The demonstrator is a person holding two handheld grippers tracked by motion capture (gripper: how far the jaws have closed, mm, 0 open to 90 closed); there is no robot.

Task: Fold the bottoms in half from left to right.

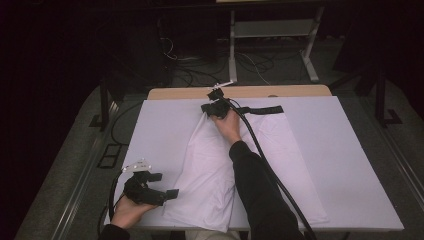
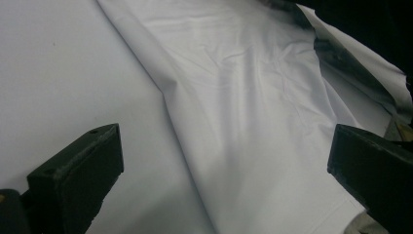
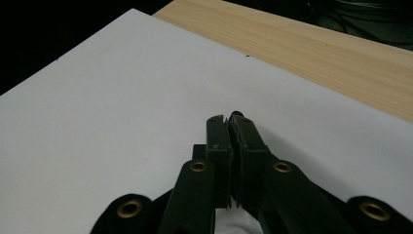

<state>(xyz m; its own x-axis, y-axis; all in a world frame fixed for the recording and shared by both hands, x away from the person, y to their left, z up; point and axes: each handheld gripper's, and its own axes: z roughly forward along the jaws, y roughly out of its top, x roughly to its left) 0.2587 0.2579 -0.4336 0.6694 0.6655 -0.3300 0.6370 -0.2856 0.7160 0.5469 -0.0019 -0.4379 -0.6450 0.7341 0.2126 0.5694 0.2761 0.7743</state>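
Your right gripper at the bench's far edge, jaws closed on the white cloth, your left gripper near the front-left corner, jaws wide apart, empty.

White, plain, unpatterned cloth on a white board, pale in the high view and tinted faintly lilac-grey in the left gripper view. Light wood-grain tabletop past the board's far edge, tan with fine darker streaks in the right gripper view. Black left gripper and black right gripper with brass-coloured rivets, black sleeve, black cable, grey plate, dark floor.
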